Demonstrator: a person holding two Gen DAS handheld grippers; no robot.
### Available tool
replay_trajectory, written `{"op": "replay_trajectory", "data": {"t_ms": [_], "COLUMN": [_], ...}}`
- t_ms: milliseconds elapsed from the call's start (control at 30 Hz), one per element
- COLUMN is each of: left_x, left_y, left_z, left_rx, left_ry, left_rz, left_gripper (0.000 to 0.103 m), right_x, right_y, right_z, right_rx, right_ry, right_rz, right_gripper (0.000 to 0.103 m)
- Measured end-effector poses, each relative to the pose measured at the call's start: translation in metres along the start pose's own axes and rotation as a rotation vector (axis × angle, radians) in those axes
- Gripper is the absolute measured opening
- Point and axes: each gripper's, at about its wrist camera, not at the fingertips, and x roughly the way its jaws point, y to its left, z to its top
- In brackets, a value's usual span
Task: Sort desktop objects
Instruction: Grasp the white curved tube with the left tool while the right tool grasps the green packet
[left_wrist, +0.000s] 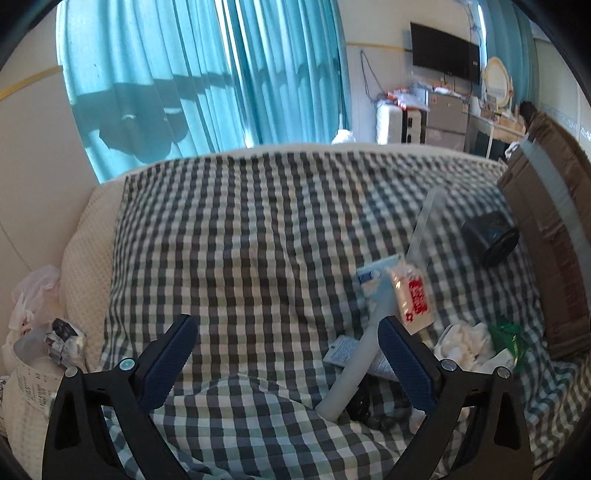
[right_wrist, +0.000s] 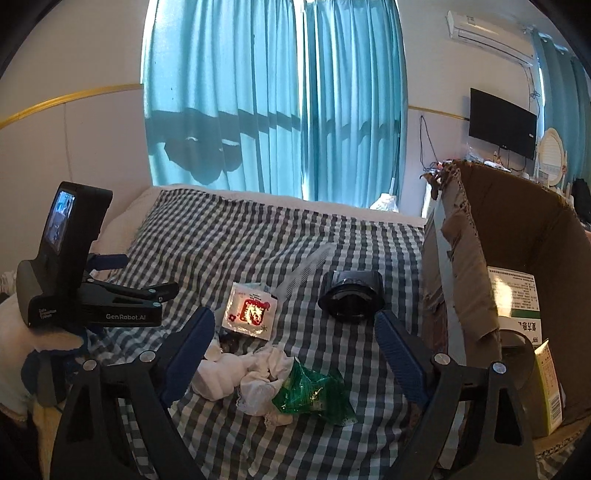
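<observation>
A checked cloth (left_wrist: 240, 240) carries a small heap of objects. In the left wrist view my left gripper (left_wrist: 284, 321) is open, and a white tube (left_wrist: 354, 365) lies just inside its right finger. A red-and-white packet (left_wrist: 412, 295), a clear comb (left_wrist: 428, 221) and a black jar (left_wrist: 489, 236) lie beyond. My right gripper (right_wrist: 295, 314) is open above crumpled white tissue (right_wrist: 240, 373) and a green wrapper (right_wrist: 314, 391). Ahead of it are the packet (right_wrist: 251, 310), the comb (right_wrist: 306, 273) and the jar (right_wrist: 351, 299). The left gripper (right_wrist: 151, 273) shows at the left.
An open cardboard box (right_wrist: 517, 229) stands at the right of the cloth, with a medicine carton (right_wrist: 517, 295) inside. A plastic bag (left_wrist: 29, 295) and crumpled paper (left_wrist: 62, 339) lie off the cloth's left edge. Teal curtains (right_wrist: 273, 110) hang behind.
</observation>
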Motion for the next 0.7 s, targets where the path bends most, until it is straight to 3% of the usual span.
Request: {"op": "replay_trajectory", "data": {"t_ms": [333,567,700], "left_x": [0.051,0.059,0.05], "left_y": [-0.02,-0.022,-0.023], "left_z": [-0.019,-0.026,-0.03], "left_rx": [0.077,0.075,0.067], "left_ry": [0.199,0.248,0.257], "left_rz": [0.023,-0.011,-0.089], "left_gripper": [0.099,0.099,0.099], "right_x": [0.036,0.056,0.066], "right_y": [0.0,-0.009,-0.018], "right_z": [-0.011,-0.021,-0.027], "right_rx": [0.002,0.034,0.071], "right_ry": [0.109,0.183,0.222], "right_rz": [0.018,-0.001,-0.001], "right_gripper": [0.089,0.084,0.084]}}
